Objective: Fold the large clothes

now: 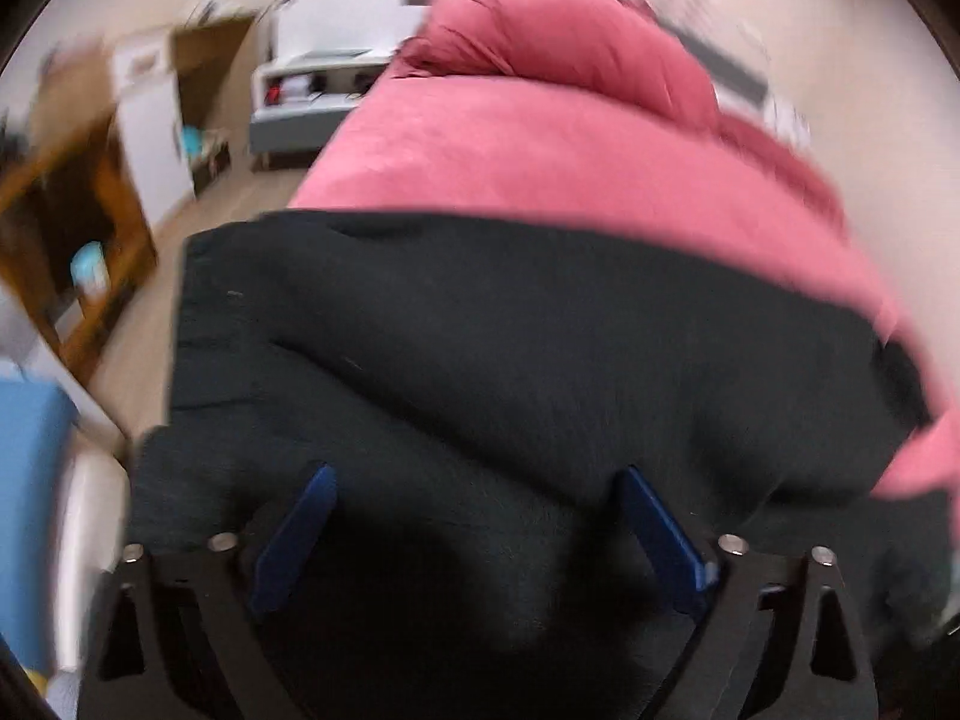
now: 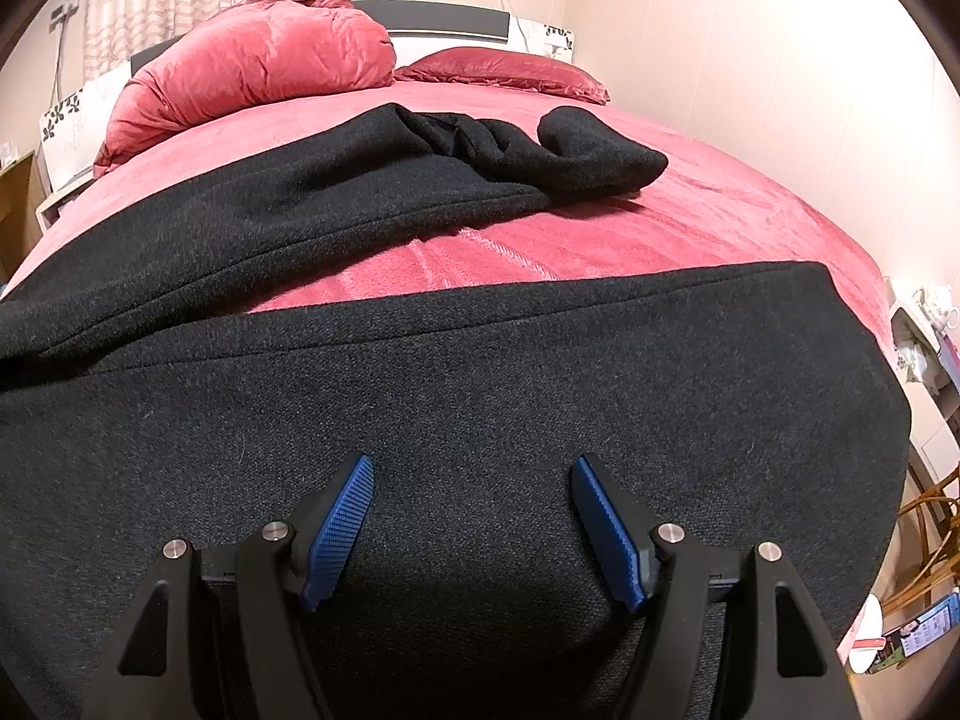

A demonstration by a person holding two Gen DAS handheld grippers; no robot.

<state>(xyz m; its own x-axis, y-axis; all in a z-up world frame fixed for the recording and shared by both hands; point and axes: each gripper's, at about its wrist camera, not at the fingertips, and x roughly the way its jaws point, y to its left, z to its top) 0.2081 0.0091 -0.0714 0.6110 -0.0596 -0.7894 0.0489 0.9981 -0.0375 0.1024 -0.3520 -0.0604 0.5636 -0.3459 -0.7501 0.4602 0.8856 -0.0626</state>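
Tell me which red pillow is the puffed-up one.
The left pillow, bulging high against the headboard; the right pillow lies flat.

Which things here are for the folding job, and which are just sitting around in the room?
For the job:
- black coat, spread on the bed
- its sleeve, stretched toward the pillows
- left gripper, open over the coat
- right gripper, open over the coat

Just lying about:
- rolled pink duvet
- flat pink pillow
- white bedside table
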